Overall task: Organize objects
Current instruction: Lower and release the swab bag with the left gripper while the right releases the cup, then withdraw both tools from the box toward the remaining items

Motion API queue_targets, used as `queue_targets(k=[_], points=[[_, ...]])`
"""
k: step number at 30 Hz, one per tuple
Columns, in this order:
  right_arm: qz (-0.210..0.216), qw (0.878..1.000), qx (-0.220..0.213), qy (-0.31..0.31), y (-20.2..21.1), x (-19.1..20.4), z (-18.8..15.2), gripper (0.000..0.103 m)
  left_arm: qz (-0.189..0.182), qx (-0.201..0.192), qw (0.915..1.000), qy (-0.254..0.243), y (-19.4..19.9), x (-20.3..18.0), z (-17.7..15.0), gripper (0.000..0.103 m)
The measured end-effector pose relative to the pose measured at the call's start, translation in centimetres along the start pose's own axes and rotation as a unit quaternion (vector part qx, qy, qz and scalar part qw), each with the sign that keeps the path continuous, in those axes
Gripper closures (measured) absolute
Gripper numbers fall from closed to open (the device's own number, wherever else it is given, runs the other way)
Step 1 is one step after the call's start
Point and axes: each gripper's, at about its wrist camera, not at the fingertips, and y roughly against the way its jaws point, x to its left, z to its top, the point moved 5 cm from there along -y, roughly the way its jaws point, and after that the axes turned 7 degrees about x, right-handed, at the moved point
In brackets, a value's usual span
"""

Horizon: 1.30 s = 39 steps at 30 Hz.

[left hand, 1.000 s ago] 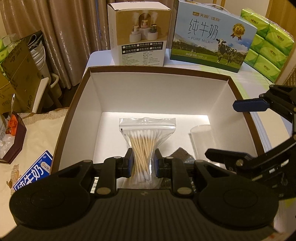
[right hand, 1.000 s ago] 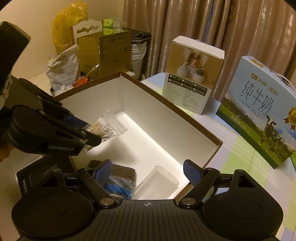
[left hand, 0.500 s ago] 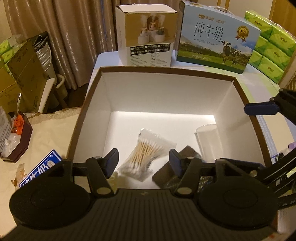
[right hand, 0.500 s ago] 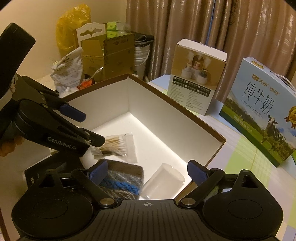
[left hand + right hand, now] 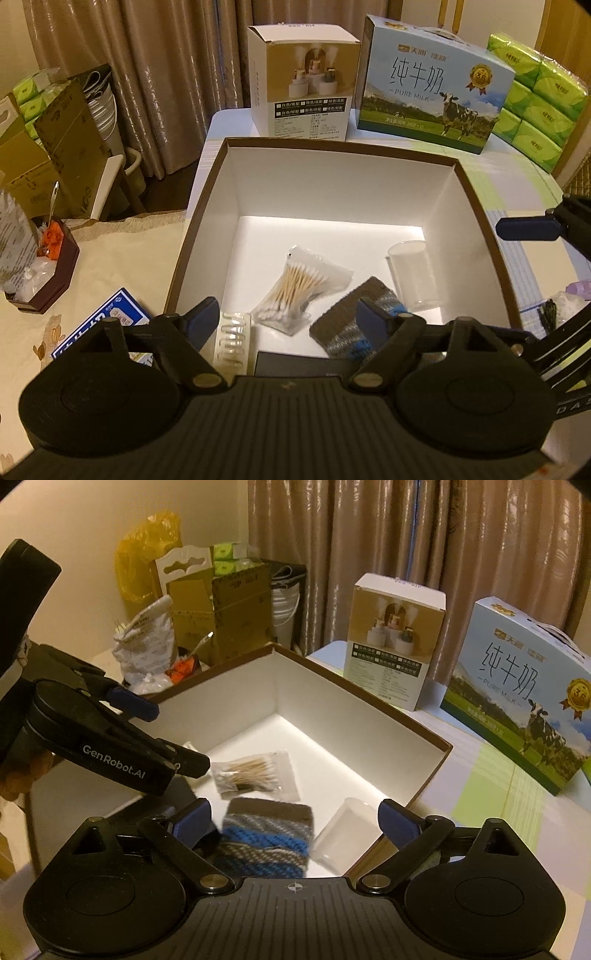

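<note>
A brown-rimmed white box [image 5: 207, 206] [image 5: 369, 701] stands open on the table. On its floor lie a clear bag of cotton swabs [image 5: 301, 290] [image 5: 255, 773], a grey-and-blue knitted piece [image 5: 354, 325] [image 5: 267, 836], a clear plastic cup [image 5: 413, 275] [image 5: 343, 834] on its side, a clear ribbed item [image 5: 231, 338] and a black flat item [image 5: 303, 363]. My left gripper [image 5: 288, 319] is open and empty above the box's near edge; it also shows in the right wrist view [image 5: 171, 738]. My right gripper [image 5: 293, 818] is open and empty over the box's right corner.
A humidifier carton [image 5: 301, 83] [image 5: 395, 642], a milk carton [image 5: 432, 85] [image 5: 524, 694] and green tissue packs [image 5: 535, 96] stand behind the box. A blue milk pack [image 5: 99, 328] and a dark tray of small items [image 5: 40, 269] lie left. Cardboard boxes [image 5: 221, 605] stand beyond.
My left gripper opened and let go of the cotton swab bag, which now lies on the box floor. The left gripper has drawn back and up. The right gripper shifted slightly.
</note>
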Motion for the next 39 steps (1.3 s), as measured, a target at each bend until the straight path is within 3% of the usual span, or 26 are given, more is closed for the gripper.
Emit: queue_targets(k=[2,20,39], points=[[0.001,1.000,-0.005,-0.006,0.7,0.4,-0.2,0.007,0.004,-0.001,1.0000,0.004,0.8,-0.1,-0.4,0.017],[0.016,0.997,-0.043,-0.061,7.1,3.0,-2.6,0.002,0.001,-0.022,0.9995,0.022,7.8,-1.5,-5.2,0.016],[0.017,0.992,-0.055,-0.108,12.6,4.0,-7.8,0.002,-0.010,-0.020,0.9995,0.024,11.8,-4.6,-10.9,0.015]])
